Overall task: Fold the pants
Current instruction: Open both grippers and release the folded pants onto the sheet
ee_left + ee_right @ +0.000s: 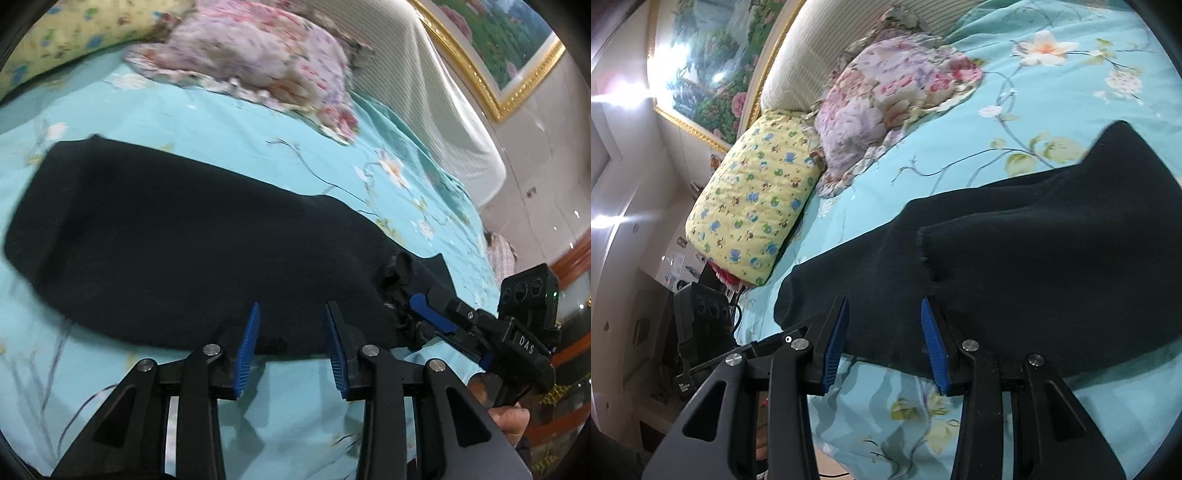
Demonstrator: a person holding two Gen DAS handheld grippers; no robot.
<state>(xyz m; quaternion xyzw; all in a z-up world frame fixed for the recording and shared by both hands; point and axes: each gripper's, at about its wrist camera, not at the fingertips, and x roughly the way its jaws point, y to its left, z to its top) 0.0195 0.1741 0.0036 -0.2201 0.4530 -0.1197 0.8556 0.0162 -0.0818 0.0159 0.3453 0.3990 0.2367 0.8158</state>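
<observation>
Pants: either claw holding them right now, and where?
Neither. Left claw and right claw are both open at the near edge of the black pants.

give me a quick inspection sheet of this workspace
surface: bed sheet, turquoise with flowers
job's things: black pants laid across the sheet, partly folded with one layer over another
clutter: yellow pillow and floral pillow near the headboard
grippers: left tongs open at the pants' near edge; right tongs open in their own view, though in the left view they seem to pinch bunched cloth
cables: thin dark cord beside the bed
surroundings: gold-framed painting on the wall
</observation>
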